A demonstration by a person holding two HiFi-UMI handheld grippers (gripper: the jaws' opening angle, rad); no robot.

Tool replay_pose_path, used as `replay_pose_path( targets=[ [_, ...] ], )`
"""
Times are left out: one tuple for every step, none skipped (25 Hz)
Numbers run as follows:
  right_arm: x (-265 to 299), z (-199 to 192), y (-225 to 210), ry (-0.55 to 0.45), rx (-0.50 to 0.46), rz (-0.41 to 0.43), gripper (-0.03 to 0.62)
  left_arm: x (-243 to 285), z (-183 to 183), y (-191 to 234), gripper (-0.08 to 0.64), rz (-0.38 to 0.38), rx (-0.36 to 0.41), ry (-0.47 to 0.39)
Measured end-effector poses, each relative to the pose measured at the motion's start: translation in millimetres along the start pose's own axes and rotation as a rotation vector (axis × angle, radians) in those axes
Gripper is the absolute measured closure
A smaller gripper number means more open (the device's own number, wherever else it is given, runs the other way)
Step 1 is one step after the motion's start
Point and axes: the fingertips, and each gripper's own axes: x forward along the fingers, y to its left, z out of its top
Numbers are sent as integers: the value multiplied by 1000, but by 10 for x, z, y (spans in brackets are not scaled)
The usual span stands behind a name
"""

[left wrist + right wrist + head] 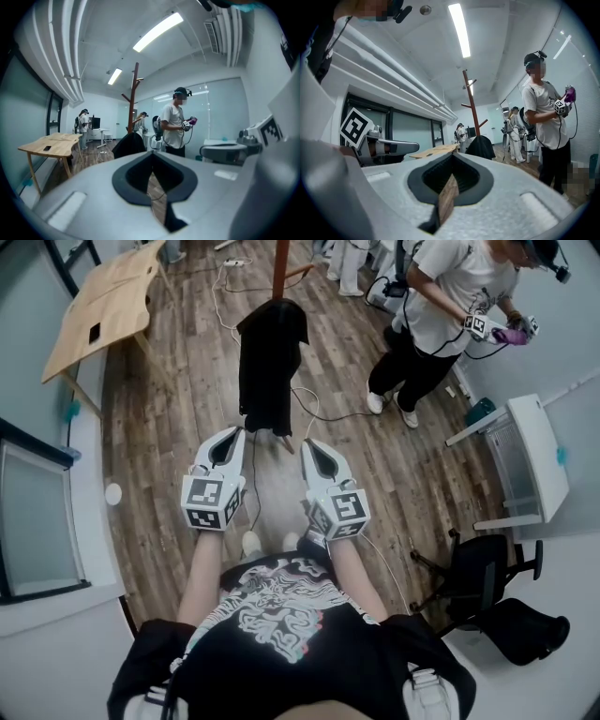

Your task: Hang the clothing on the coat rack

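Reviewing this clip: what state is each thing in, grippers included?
black garment: hanging on the coat rack, draped down.
coat rack: upright, carrying the garment.
left gripper: shut, empty.
right gripper: shut, empty.
wooden table: standing, one small dark item on top.
office chair: unoccupied.

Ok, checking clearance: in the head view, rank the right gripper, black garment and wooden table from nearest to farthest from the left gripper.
From the left gripper:
1. right gripper, close beside it, on its right.
2. black garment, hanging on the coat rack ahead.
3. wooden table, far ahead to the left.
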Motion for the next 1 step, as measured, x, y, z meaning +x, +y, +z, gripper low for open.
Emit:
replay_pose_path(
  targets=[
    [15, 9, -2, -1, 1, -1, 594, 12, 3, 9, 571, -3, 1, 1]
  ],
)
